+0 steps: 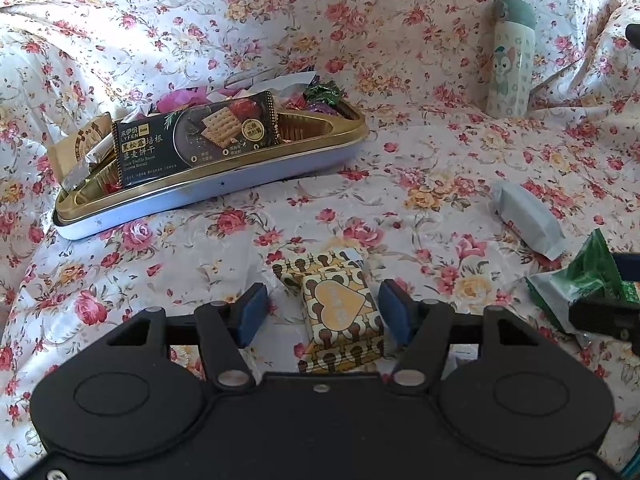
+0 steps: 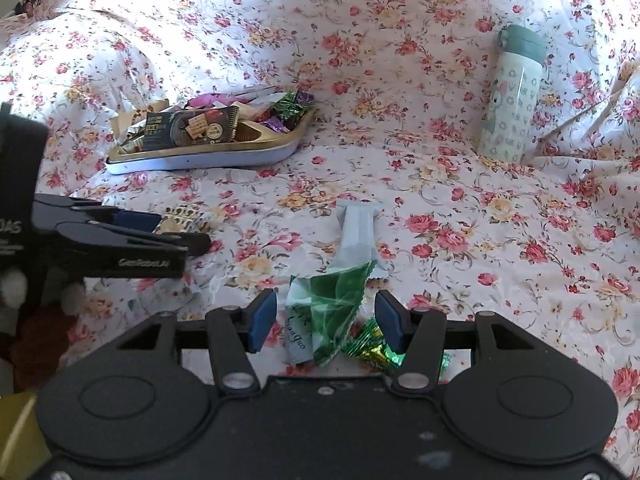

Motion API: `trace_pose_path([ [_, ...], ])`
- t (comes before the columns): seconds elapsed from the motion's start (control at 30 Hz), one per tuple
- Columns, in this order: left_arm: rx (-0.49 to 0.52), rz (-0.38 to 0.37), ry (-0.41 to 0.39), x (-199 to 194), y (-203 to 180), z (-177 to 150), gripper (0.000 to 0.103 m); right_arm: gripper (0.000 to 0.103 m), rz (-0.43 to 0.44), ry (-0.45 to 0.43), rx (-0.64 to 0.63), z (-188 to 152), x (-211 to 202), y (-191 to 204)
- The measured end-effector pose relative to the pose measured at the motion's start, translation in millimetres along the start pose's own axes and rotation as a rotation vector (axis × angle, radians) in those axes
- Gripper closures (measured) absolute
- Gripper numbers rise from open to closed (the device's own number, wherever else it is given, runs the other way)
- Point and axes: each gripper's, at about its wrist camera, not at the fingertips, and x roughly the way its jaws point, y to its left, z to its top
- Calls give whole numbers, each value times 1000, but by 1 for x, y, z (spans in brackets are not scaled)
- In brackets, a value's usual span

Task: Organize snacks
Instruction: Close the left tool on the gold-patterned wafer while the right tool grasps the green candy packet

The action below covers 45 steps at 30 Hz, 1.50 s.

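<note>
The tin tray (image 1: 224,200) at far left on the flowered cloth (image 1: 400,60) already holds a biscuit pack (image 1: 196,136) and wrapped candies, so the task appears partly done. The left hand-held gripper (image 1: 322,314) is apart, straddling a yellow patterned packet (image 1: 340,316). The right hand-held gripper (image 2: 326,322) is apart around a green packet (image 2: 336,304); a grey bar (image 2: 356,236) and a small green candy (image 2: 374,350) also remain outside the tray.
</note>
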Motion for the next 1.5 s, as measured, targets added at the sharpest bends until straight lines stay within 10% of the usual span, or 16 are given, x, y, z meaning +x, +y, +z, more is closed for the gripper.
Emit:
trace_pose_path([
  [0.27,1,7,5,0,0,0,36,45,-27,3,-36,-10,5,10],
  [0.33,1,10,0,0,-1,-1,36,62,-34,-1,-34,-9,6,7],
  [1.0,-15,33,14,0,-3,1,36,63,27,-74,360,0,-31,-59],
  [1.5,-21,68,45,0,-10,5,42,63,-105,-59,359,-42,-45,-64],
])
